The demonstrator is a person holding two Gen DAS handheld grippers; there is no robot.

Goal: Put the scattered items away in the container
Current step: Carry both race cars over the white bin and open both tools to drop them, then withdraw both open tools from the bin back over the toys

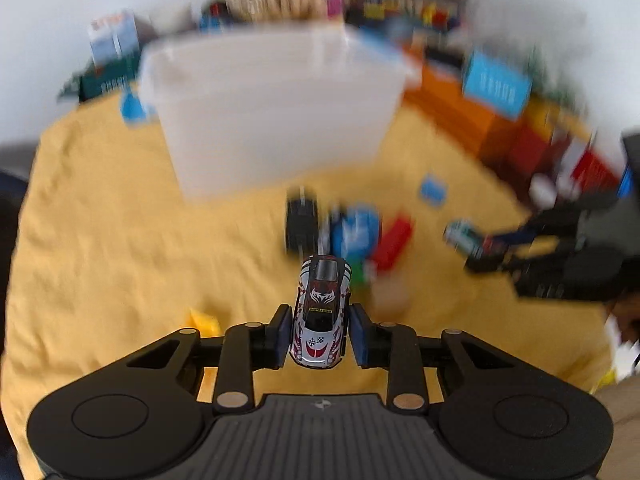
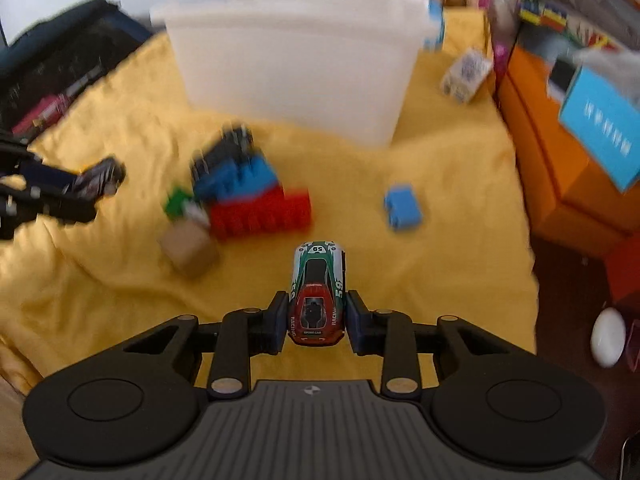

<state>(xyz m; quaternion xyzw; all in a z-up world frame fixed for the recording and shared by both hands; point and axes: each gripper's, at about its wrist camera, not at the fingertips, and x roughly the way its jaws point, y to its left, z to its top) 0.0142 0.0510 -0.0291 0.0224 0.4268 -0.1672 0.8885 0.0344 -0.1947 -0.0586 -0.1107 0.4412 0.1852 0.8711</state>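
- Gripping toy cars in both tools: left gripper (image 1: 320, 334) clamps the white car (image 1: 320, 320), right gripper (image 2: 317, 320) the green-and-red car (image 2: 318, 296).
- Container (image 2: 296, 76) stands far, beyond the scattered blocks (image 2: 256, 200) on the yellow cloth (image 2: 460, 240).
- Carry each car over the rim before letting go, one at a time.

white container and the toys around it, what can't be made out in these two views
- White container interior: both wrist views, its frosted wall hides any contents.
- Block pile: left wrist view, motion blur smears the pieces together.
- Right gripper's car: left wrist view, blurred.
- Shelf items: left wrist view, blurred, cut by the top edge.
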